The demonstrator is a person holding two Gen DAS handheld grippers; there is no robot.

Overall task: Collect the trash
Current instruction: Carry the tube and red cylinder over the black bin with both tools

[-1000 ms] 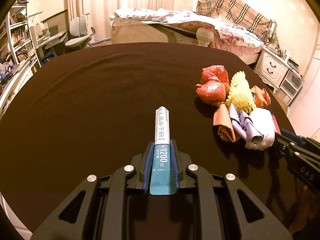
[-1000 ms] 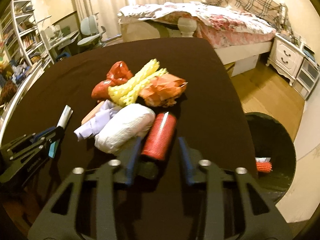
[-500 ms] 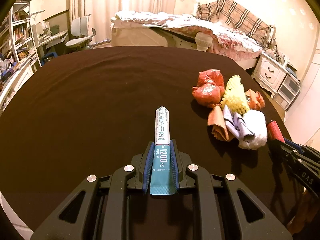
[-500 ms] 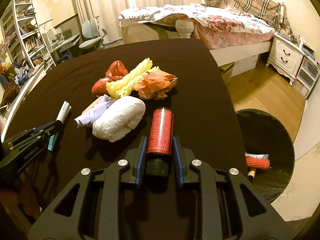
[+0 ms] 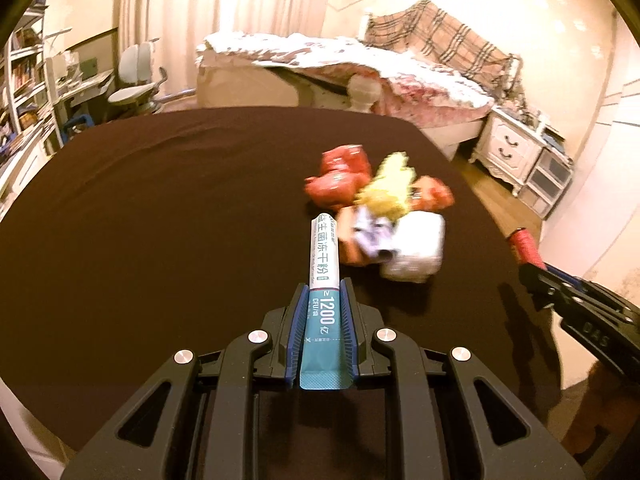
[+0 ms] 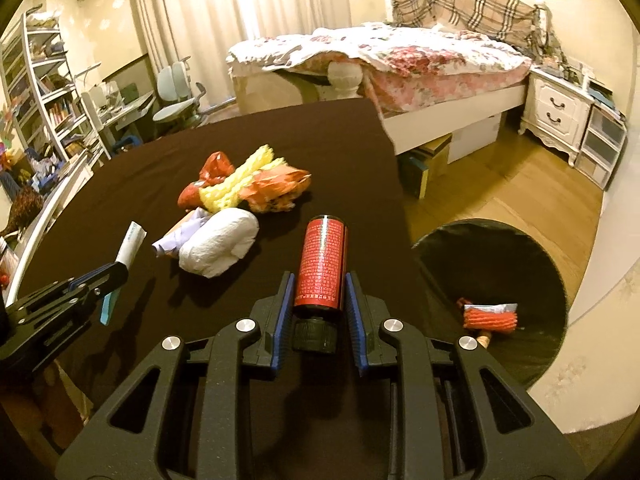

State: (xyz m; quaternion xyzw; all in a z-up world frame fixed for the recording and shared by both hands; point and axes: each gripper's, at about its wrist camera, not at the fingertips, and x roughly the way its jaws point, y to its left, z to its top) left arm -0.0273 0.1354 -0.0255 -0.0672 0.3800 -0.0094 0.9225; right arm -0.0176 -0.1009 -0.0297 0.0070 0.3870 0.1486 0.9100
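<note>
Right wrist: right gripper [image 6: 320,300] clenched on ribbed-capped red cylinder [image 6: 322,260] beside black round bin [image 6: 552,264] with orange mesh [image 6: 490,317]; left gripper [image 5: 324,328] clamping flat teal-white sachet [image 5: 323,280].

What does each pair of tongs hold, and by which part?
The left tongs grip a sachet by its teal end. The right tongs grip a red bottle at its cap end.

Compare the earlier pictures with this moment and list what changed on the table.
The right tool closed on the red bottle, which a second ago lay between open jaws, and lifted it clear of the white wad. The left tool kept its grip on the teal sachet and swung toward the trash pile. The pile and the black bin stayed put.
</note>
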